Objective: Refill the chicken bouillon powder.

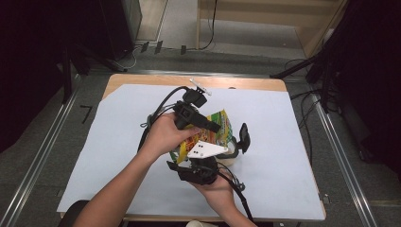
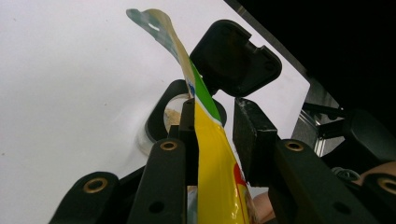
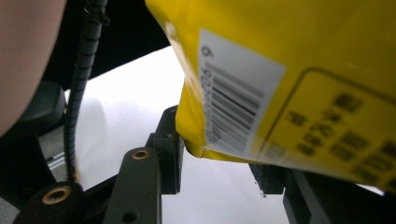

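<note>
Yellow pouch (image 1: 213, 130) between both raised hand-held grippers

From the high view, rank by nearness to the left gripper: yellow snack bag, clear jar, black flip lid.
1. Yellow snack bag, between the left gripper's jaws.
2. Clear jar, just below-right.
3. Black flip lid, farther right, open beside the jar.

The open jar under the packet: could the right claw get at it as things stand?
Probably not. The right claw has the yellow packet between its jaws, and that packet hangs over the jar, held by the left claw too.
</note>
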A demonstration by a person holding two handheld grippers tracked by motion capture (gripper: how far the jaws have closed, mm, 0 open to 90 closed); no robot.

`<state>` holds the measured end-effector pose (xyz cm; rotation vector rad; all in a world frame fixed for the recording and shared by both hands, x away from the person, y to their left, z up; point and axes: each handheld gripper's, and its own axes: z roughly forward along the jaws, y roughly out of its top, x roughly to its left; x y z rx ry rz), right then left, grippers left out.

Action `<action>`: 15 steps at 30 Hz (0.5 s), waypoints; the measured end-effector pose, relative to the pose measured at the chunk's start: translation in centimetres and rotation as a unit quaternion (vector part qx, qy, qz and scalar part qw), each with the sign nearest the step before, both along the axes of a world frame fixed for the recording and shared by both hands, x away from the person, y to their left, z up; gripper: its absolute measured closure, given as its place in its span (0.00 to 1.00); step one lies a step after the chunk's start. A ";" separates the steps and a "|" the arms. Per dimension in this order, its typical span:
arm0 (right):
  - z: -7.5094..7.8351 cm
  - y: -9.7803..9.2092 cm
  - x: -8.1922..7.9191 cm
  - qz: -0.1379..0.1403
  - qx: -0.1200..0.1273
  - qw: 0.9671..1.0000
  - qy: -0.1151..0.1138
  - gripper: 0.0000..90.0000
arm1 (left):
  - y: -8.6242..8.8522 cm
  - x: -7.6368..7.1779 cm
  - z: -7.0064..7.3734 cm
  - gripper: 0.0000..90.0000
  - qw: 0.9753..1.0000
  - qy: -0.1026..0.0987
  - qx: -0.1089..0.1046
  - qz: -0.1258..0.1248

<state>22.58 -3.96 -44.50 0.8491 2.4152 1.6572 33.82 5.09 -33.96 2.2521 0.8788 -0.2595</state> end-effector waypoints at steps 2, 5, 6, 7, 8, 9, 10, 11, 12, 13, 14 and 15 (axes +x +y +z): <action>0.1 0.0 0.0 0.002 0.006 1.000 0.004 0.68 | 0.1 0.1 0.0 0.82 1.000 0.002 0.000 0.001; 0.3 0.0 0.0 0.002 0.005 1.000 0.004 0.68 | 0.2 0.2 0.1 0.82 1.000 0.002 -0.004 0.002; 0.3 0.0 0.0 0.002 0.006 1.000 0.004 0.68 | 0.2 0.2 0.1 0.82 1.000 0.002 -0.004 0.003; 0.3 0.0 0.0 0.002 0.005 1.000 0.005 0.68 | 0.3 0.2 0.1 0.82 1.000 0.002 -0.004 0.003; 0.3 0.0 0.0 0.002 0.005 1.000 0.005 0.68 | 0.3 0.2 0.1 0.82 1.000 0.002 -0.004 0.003; 0.3 0.0 0.0 0.001 0.005 1.000 0.005 0.68 | 0.3 0.2 0.0 0.82 1.000 0.001 -0.004 0.004; 0.3 0.0 0.0 0.001 0.005 1.000 0.005 0.68 | 0.3 0.2 0.0 0.82 1.000 0.001 -0.004 0.004; 0.3 0.0 0.0 0.002 0.005 1.000 0.006 0.68 | 0.3 0.2 0.0 0.82 1.000 0.000 -0.003 0.004; 0.2 0.0 0.0 0.003 0.005 1.000 0.006 0.68 | 0.2 0.2 0.0 0.82 1.000 -0.002 -0.001 0.003; 0.2 0.0 0.0 0.002 0.005 1.000 0.006 0.68 | 0.2 0.1 0.0 0.82 1.000 -0.003 0.000 0.004; 0.2 0.0 0.0 0.002 0.005 1.000 0.006 0.68 | 0.2 0.1 0.0 0.82 1.000 -0.003 0.000 0.004; 0.2 0.0 0.0 0.002 0.005 1.000 0.006 0.68 | 0.2 0.2 0.0 0.82 1.000 -0.002 0.000 0.004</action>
